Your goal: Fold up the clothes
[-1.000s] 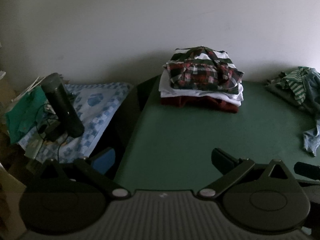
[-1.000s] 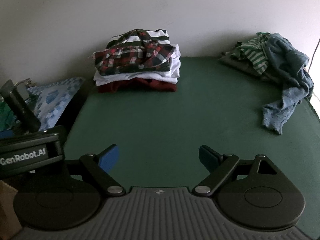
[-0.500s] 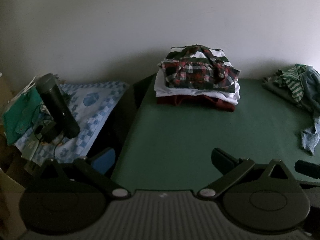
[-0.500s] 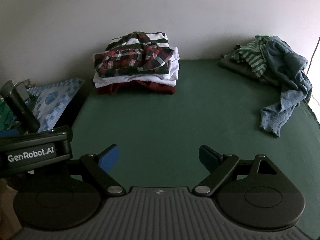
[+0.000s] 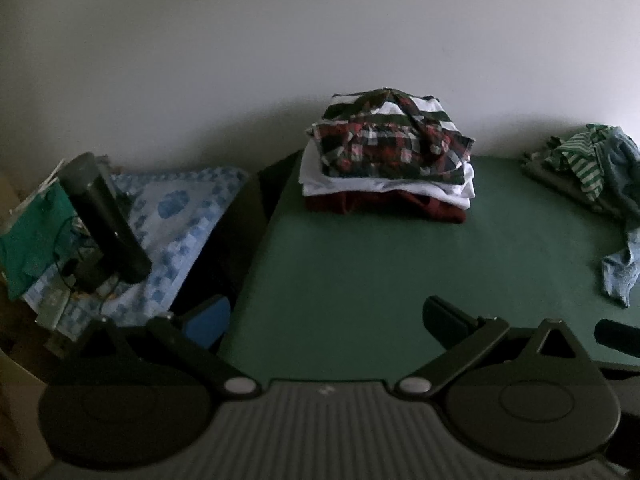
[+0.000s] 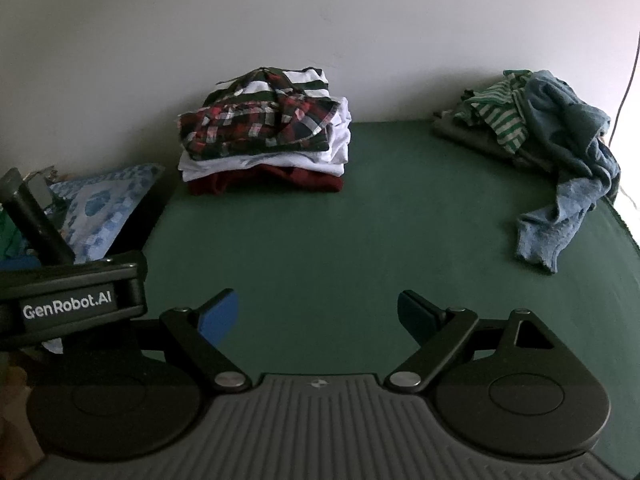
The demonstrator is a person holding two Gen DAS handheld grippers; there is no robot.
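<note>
Green tabletop [image 6: 360, 240] against white wall [image 6: 280, 20], folded stack [image 6: 266, 132] at back; both jaws wide, empty.

Dim room — white wall [image 6: 320, 20], green table [image 6: 320, 240]

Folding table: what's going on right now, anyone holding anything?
Nothing is held. Both claws, left claw and right claw, are open and empty over the bare middle of the green table. A folded stack with a plaid shirt on top sits at the back by the wall. An unfolded pile with a blue garment trailing off it waits at the far right, not yet touched.
</note>
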